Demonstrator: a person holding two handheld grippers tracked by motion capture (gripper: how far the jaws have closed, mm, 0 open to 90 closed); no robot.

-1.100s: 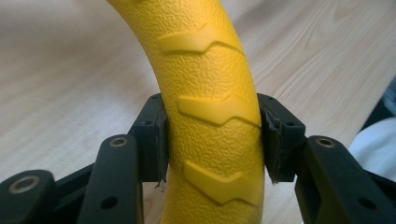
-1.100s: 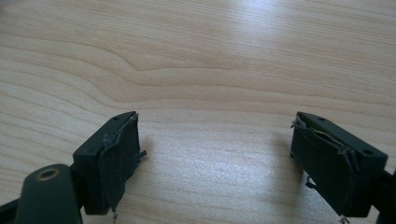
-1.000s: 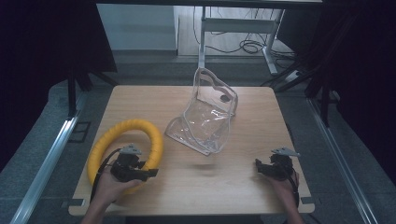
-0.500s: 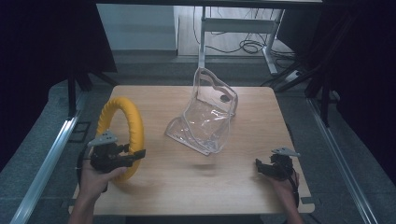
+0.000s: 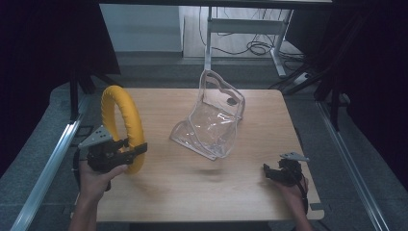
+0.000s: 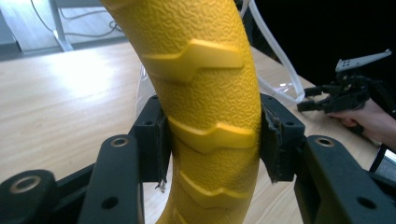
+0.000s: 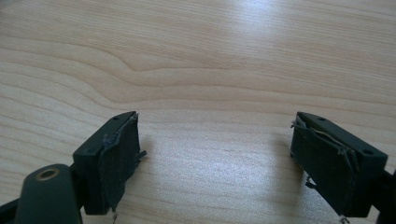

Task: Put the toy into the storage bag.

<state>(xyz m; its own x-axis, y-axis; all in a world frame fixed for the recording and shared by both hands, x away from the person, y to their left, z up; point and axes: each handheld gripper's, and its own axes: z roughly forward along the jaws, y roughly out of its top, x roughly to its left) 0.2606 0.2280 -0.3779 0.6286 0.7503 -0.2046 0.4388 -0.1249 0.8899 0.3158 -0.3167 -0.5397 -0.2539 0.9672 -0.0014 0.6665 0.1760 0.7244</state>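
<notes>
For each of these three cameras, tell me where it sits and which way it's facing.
High view: above the person's edge of the table, facing forward and down; both forearms, left gripper, right gripper, yellow ring, clear bag.
Left gripper view: on the left gripper, looking along its jaws, clamped on the ring; the right gripper and hand show farther off.
Right gripper view: on the right gripper, facing bare tabletop between open jaws.
Shared: high and left gripper views both show ring, bag and right gripper.
</notes>
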